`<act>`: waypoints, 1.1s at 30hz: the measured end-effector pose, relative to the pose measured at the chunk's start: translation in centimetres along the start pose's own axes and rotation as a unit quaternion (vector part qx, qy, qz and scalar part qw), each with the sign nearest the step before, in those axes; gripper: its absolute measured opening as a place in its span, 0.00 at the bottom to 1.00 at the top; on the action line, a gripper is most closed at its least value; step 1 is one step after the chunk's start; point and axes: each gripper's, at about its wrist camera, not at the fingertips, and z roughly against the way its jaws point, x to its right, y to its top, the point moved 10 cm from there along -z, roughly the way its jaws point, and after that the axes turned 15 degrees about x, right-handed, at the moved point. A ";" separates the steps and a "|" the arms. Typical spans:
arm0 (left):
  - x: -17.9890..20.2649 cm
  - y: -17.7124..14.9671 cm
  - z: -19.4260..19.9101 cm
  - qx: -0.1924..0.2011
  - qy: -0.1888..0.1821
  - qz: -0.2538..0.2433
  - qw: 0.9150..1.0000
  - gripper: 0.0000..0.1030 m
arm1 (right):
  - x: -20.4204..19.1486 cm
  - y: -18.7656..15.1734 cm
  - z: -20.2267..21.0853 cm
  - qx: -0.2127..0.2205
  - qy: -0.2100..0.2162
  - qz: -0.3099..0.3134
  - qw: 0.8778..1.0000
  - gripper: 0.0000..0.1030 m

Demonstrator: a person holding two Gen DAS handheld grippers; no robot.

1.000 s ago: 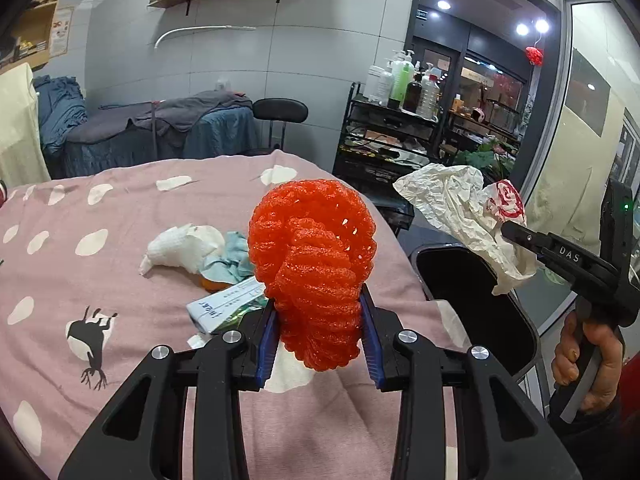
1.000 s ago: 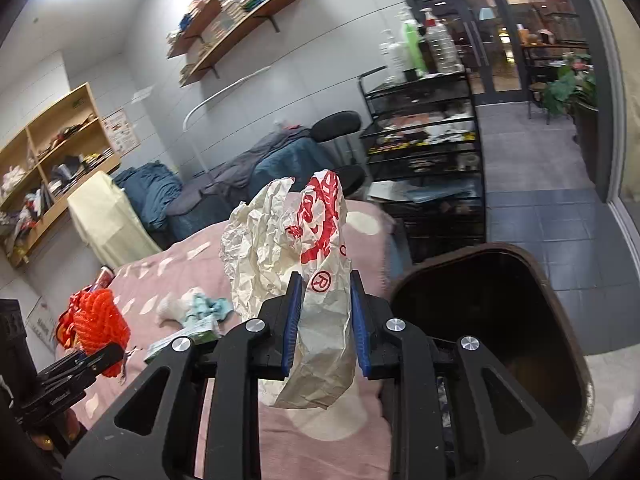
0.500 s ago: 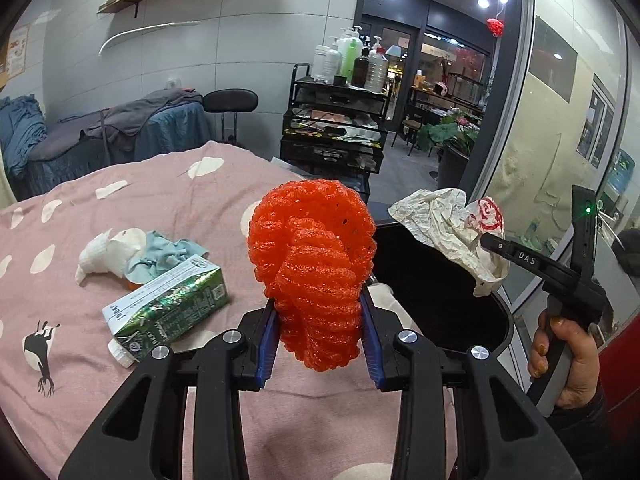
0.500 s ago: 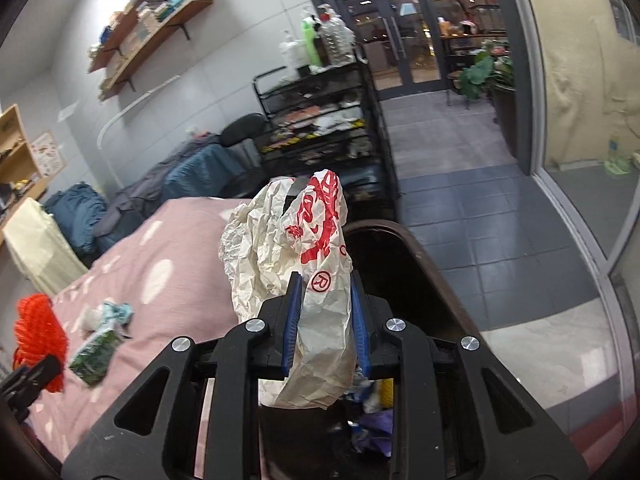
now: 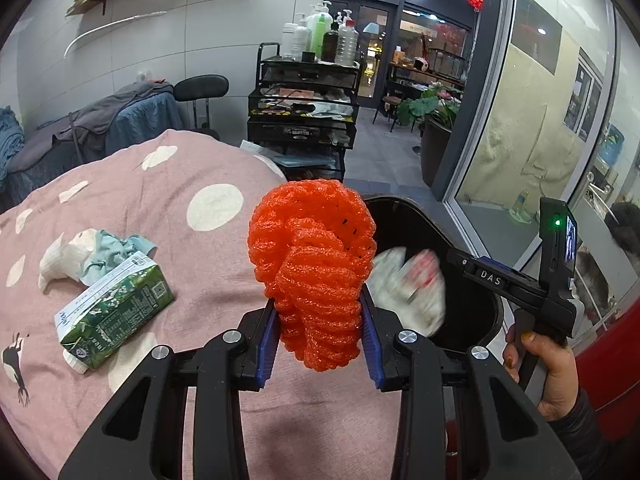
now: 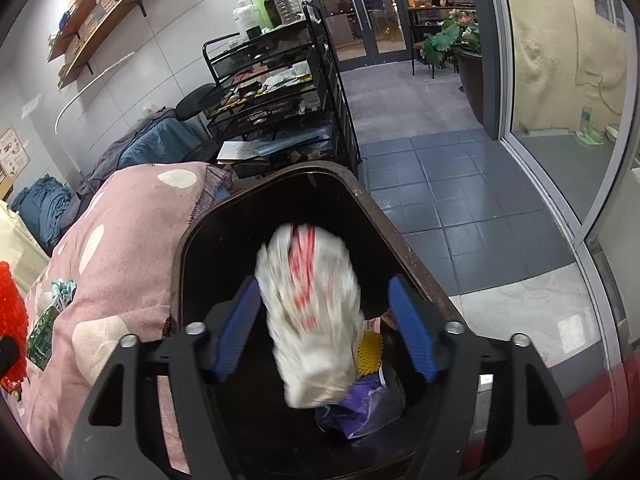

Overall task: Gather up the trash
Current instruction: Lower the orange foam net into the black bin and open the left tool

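Left wrist view: left gripper (image 5: 320,336) clamped on an orange foam net (image 5: 314,268), blue pads pressed into both of its sides, the net bulging up and out above them. Held over the edge of the pink spotted blanket (image 5: 160,184), just beside the black trash bin (image 5: 468,300). Behind on the blanket, a green drink carton (image 5: 114,312) lying next to a crumpled white and teal wad (image 5: 92,254). At right, right gripper (image 5: 486,272) reaching over the bin mouth, gripped by a hand (image 5: 548,372); white crumpled paper wrapper (image 5: 412,288) blurred below its tip, inside the bin opening.

Right wrist view: right gripper (image 6: 322,328) opening, blue pads standing wide apart. Between them, the wrapper (image 6: 312,316) with red print, blurred, clear of the right pad; contact with the left pad impossible to tell. Directly underneath, the bin (image 6: 400,232), with purple plastic (image 6: 360,412) and a yellow scrap (image 6: 368,354) at its bottom. Orange net (image 6: 12,316) at far left edge.
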 end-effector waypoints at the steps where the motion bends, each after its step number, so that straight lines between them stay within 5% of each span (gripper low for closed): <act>1: 0.2 -0.1 -0.2 -0.003 -0.003 0.000 1.000 0.35 | 0.0 0.0 -0.1 0.000 0.000 -0.002 1.000 0.71; 14: 4.5 -0.3 -3.6 -0.049 -0.056 -0.008 0.997 0.35 | 1.8 2.7 2.8 0.053 -0.016 -0.029 0.998 0.85; 33: 10.2 -2.1 -9.6 -0.124 -0.094 -0.058 0.986 0.36 | 5.9 4.4 3.1 0.061 -0.054 -0.058 0.995 0.85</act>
